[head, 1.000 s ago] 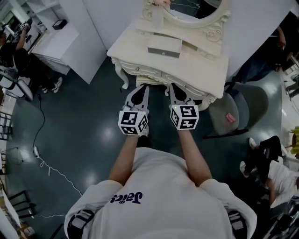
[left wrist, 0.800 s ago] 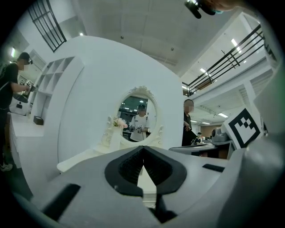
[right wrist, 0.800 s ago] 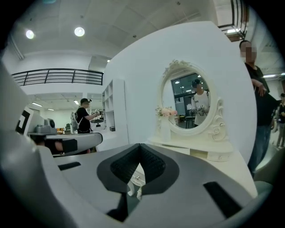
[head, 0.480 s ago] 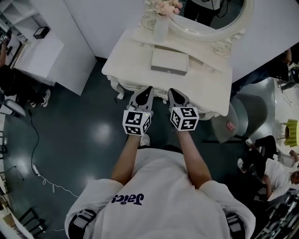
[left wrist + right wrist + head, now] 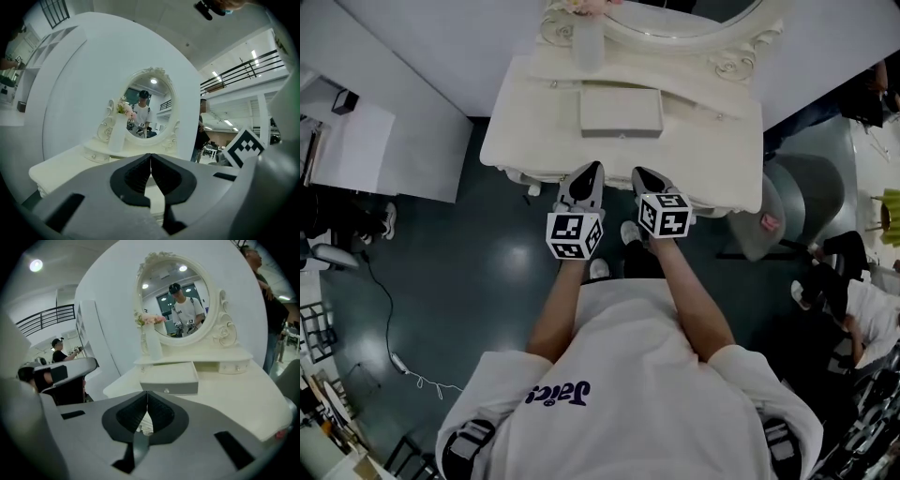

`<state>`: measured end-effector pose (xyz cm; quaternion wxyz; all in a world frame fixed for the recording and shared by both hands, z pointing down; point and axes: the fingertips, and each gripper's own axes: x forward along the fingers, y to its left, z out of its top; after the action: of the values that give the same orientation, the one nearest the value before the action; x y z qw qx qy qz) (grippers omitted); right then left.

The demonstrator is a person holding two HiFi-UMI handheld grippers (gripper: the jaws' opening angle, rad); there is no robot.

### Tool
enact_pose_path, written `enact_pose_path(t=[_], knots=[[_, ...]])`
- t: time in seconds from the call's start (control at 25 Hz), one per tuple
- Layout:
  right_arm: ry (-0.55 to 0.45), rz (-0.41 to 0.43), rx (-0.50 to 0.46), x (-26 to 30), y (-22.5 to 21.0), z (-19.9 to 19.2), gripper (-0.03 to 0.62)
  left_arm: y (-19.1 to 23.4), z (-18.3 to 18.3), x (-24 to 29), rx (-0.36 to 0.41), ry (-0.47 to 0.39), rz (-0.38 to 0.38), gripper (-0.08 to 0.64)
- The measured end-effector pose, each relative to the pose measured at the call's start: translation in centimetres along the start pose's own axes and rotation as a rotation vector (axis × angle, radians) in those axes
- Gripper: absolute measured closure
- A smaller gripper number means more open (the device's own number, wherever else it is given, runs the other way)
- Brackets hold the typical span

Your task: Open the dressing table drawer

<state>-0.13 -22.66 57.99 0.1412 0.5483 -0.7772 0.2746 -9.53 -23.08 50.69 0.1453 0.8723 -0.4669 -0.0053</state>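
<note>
The cream dressing table (image 5: 712,155) stands against the wall, with an oval mirror (image 5: 173,301) on it. A small drawer (image 5: 621,111) with a grey front and a knob (image 5: 166,391) juts out from the low shelf under the mirror. My left gripper (image 5: 592,170) and right gripper (image 5: 637,173) hover side by side at the table's front edge, apart from that drawer. Both are shut with nothing between the jaws, as the left gripper view (image 5: 150,154) and right gripper view (image 5: 147,392) show. The table's front face is hidden below its top.
A white vase with pink flowers (image 5: 152,341) stands left of the mirror. A grey round chair (image 5: 797,206) sits right of the table, and a white cabinet (image 5: 356,141) to the left. People sit at the far right (image 5: 862,319). A cable (image 5: 394,361) lies on the dark floor.
Both grippers have moved forward together, from the dark floor in front of the table up to its front edge. The table now lies closer beneath the head camera.
</note>
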Motion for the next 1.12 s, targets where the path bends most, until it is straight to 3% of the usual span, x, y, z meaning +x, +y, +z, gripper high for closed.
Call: enact_pose_path(t=[0.24,0.6,0.72,0.96,1.12], knots=[[0.038,0.008,0.108,5.2,-4.8,-0.1,0.583,2.1,-1.8,4.4,-0.053,0.019,0.072,0.545],[0.123,0.062,0.186,11.1,-6.7,-2.2,0.579,3.7,-2.0,7.0,-0.033,0.04,0.07,0.545],[0.164,0.09,0.22,12.9,-6.8,-3.4,0.484,4.4,-2.3,7.7,-0.041,0.051,0.088,0.545],[0.195,0.106,0.26,15.7,-7.1,-4.6,0.474,5.4,-3.2,7.9,-0.06,0.078,0.106,0.545],[0.215,0.101,0.286,17.2,-7.5,-5.1,0.463,4.8,-3.0,8.0,-0.094,0.055,0.055,0.545]])
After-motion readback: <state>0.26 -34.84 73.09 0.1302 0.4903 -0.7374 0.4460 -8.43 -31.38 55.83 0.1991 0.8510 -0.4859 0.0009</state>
